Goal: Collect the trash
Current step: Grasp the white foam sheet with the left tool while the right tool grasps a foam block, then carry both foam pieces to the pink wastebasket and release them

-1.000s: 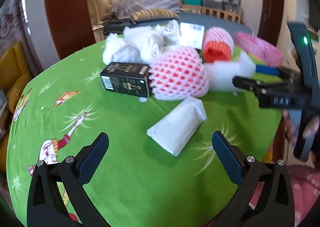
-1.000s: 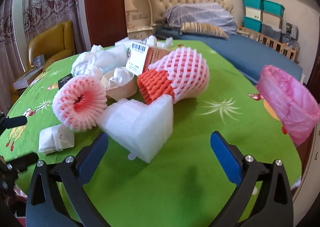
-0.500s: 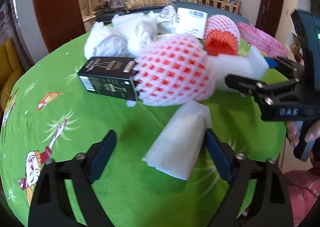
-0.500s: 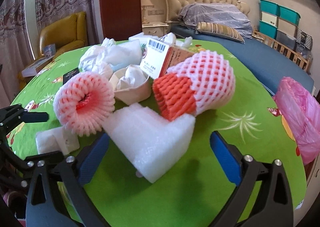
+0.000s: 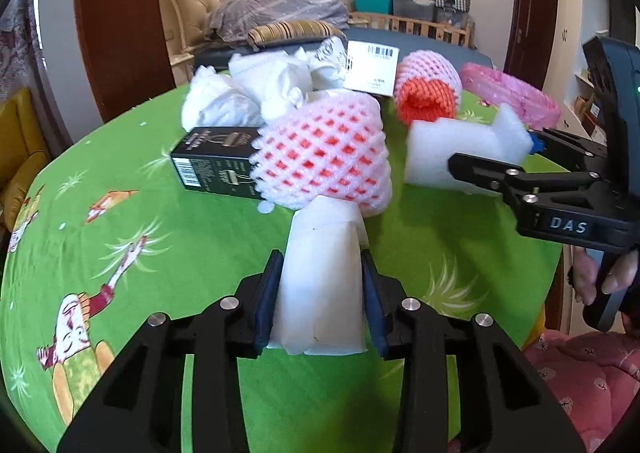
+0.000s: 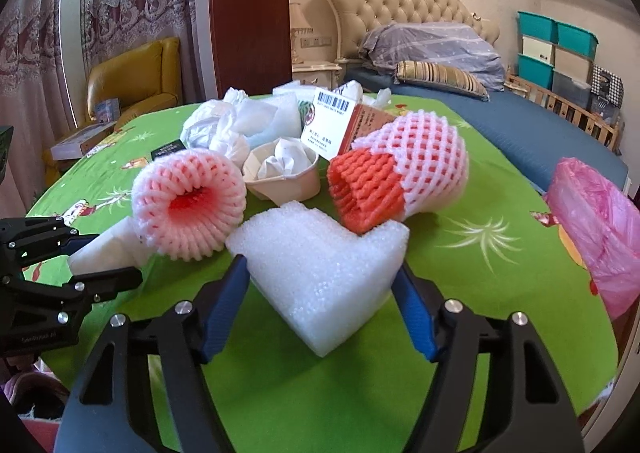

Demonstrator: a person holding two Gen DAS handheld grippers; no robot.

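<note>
The counter (image 5: 168, 253), under a green cartoon cloth, carries a heap of trash: a pink bag (image 6: 596, 221) at its edge, two foam fruit nets (image 6: 188, 205), crumpled white wrappers (image 5: 224, 101) and a dark carton (image 5: 212, 169). The right gripper (image 6: 320, 293) has just been closing around the white foam block (image 6: 320, 269), its blue pads touching both sides. The left gripper (image 5: 320, 293) is clamped tight on a folded white paper packet (image 5: 320, 285) in front of the nearer net.
</note>
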